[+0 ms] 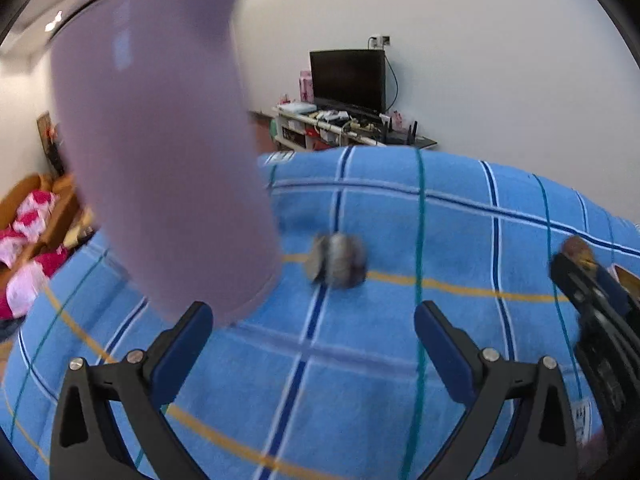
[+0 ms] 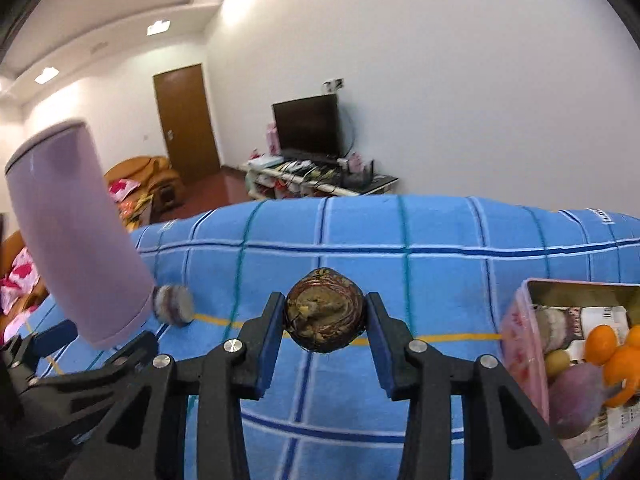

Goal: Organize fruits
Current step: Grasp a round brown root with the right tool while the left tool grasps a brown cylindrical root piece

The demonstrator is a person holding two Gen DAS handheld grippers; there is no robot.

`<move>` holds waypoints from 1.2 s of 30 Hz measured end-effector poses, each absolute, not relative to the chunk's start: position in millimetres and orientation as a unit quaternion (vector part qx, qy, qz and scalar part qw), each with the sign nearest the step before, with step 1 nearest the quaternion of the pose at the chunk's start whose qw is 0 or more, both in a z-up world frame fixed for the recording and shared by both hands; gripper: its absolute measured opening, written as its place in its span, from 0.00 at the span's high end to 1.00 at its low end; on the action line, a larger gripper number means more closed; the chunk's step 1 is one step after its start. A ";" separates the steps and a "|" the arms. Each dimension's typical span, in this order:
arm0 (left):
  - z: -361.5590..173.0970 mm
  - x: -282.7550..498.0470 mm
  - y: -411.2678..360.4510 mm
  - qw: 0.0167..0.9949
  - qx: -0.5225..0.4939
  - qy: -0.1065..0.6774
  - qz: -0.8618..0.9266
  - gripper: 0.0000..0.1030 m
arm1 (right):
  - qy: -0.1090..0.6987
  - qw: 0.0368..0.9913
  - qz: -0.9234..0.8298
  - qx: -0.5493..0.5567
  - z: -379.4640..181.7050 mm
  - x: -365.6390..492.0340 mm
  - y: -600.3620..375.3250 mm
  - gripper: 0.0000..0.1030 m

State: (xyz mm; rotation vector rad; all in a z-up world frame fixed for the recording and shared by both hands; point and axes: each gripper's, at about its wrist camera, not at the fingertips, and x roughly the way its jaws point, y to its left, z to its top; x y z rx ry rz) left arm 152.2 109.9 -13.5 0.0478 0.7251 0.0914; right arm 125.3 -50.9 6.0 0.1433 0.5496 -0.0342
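My right gripper (image 2: 324, 307) is shut on a brown round fruit (image 2: 325, 322), held just above the blue plaid cloth (image 2: 440, 280). From the left wrist view that gripper (image 1: 578, 276) and its fruit (image 1: 576, 247) show at the far right. A grey-purple round fruit (image 1: 337, 261) lies on the cloth ahead of my left gripper (image 1: 314, 320), which is open with nothing between its blue pads. The same fruit (image 2: 175, 304) sits left of the held one. A pink box (image 2: 516, 320) at the right holds oranges (image 2: 600, 344) and other fruit.
A tall lavender cylinder (image 1: 160, 160) stands on the cloth close beside my left gripper's left finger (image 1: 198, 330), also as the lavender cylinder (image 2: 76, 232) at the left. Beyond the table's far edge are a TV stand (image 2: 320, 180) and a sofa (image 2: 144, 176).
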 end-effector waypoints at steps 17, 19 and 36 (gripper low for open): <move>-51.8 240.7 101.0 0.891 -0.003 0.443 0.099 0.14 | 0.291 0.951 -0.001 0.105 -0.2 136.5 -65.0 0.59; -53.0 241.1 99.6 0.891 -0.003 0.444 0.098 0.14 | 0.295 0.950 0.000 0.106 -5.1 140.1 -63.3 0.59; -52.9 246.7 112.9 0.899 -0.045 0.433 0.042 0.52 | 0.291 0.951 0.006 0.099 -10.9 142.6 -56.9 0.59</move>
